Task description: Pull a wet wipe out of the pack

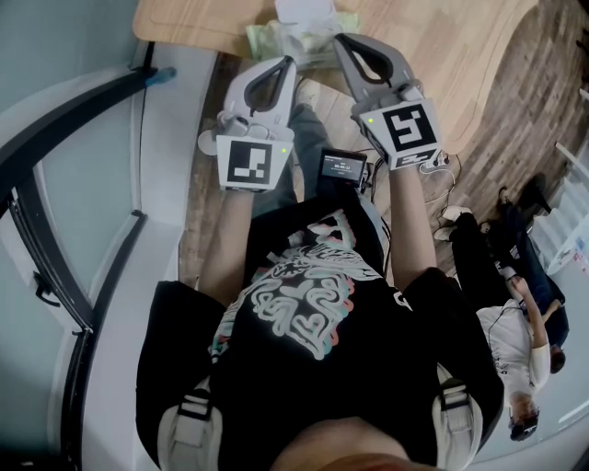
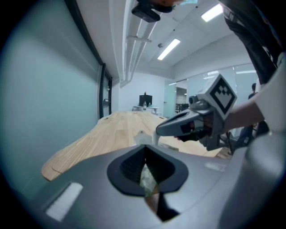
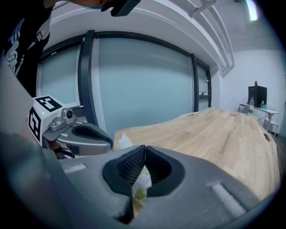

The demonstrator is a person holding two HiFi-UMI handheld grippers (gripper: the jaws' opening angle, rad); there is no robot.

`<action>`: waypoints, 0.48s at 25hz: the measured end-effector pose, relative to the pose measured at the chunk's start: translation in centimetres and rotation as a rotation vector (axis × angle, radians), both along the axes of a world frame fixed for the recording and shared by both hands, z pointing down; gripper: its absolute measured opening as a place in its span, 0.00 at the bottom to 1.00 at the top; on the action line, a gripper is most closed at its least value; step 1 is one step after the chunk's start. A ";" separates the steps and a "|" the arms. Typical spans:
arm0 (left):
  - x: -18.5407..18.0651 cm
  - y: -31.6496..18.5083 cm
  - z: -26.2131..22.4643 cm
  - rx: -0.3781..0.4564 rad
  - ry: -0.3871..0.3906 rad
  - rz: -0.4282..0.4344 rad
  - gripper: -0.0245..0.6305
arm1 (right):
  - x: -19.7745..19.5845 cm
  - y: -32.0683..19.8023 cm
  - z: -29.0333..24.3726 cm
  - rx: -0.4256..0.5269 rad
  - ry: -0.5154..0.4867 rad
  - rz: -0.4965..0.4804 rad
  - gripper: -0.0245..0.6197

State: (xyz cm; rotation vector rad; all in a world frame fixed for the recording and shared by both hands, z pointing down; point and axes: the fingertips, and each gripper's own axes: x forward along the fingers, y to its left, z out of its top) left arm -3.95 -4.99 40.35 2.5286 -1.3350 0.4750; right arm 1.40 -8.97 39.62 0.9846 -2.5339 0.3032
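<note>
Pack (image 1: 267, 39): green, flat on desk (image 1: 184, 23) near its edge
Wipe (image 1: 304, 11): white tuft up from Pack, ungripped
Left tool (image 1: 288, 62): jaws together, empty, tip just by Pack's near side, probably to steady it
Right tool (image 1: 340, 40): jaws together, empty, tip near Wipe, poised to pinch
Writing: none legible

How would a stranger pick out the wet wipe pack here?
Find the pale wooden table at the top of the head view. At its near edge, just ahead of the left gripper and right gripper, lies the wet wipe pack. It alone is pale green, with a white wipe sticking up.
</note>
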 end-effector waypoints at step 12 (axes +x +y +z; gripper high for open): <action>1.7 -0.3 -0.6 0.021 -0.022 0.043 0.02 | 0.0 0.0 -0.1 -0.005 -0.005 0.000 0.04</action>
